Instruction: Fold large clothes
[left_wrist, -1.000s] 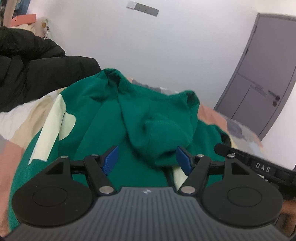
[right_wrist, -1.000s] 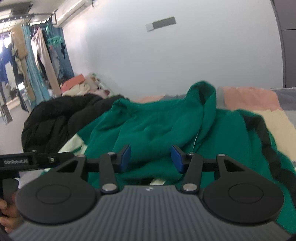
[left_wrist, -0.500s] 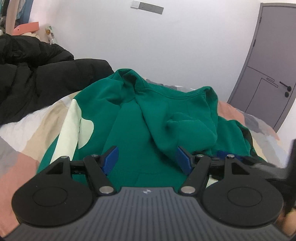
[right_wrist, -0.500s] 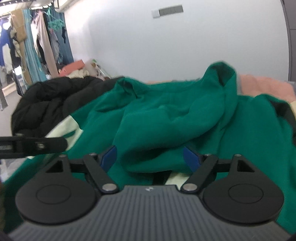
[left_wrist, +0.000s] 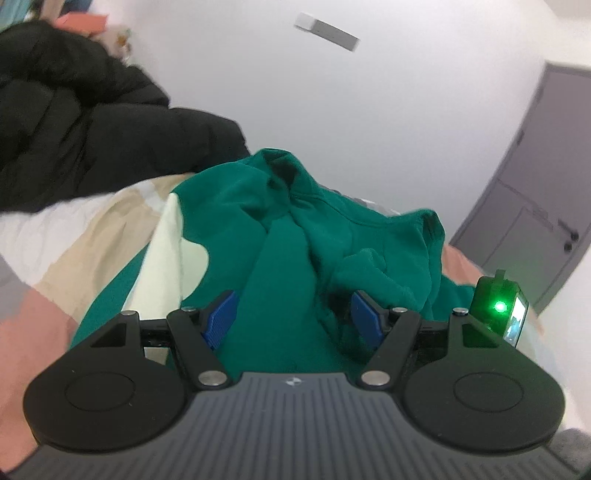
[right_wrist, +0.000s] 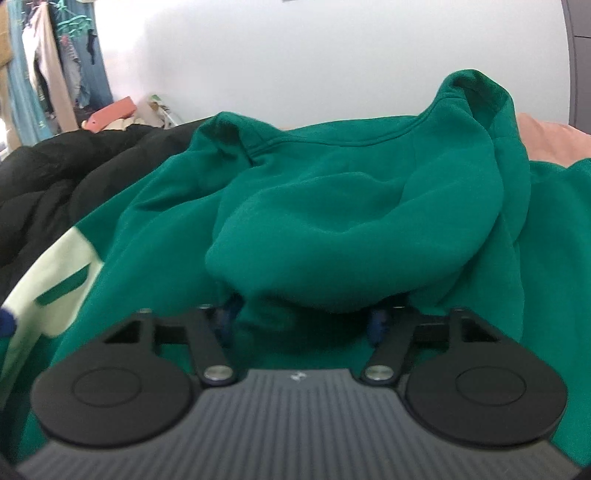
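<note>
Both grippers have pushed in closer to the green hoodie (right_wrist: 332, 206), heaped on the bed (left_wrist: 74, 236) beside a black jacket (left_wrist: 92, 122). Right gripper (right_wrist: 303, 319) sits gaping wide under the bunched hood, gripping nothing yet; left gripper (left_wrist: 291, 319) is equally spread, empty, probably lining up a grab.

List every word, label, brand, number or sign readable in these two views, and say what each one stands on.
No readable words or numbers.
Left tool: small white logo mark on the grey ribbed body, no letters.
Right tool: the same kind of mark, blurred.
Lit device beside the left tool: its screen is too small and angled to read.
Wall plate: no legible text.
Green hoodie: no print visible.
</note>
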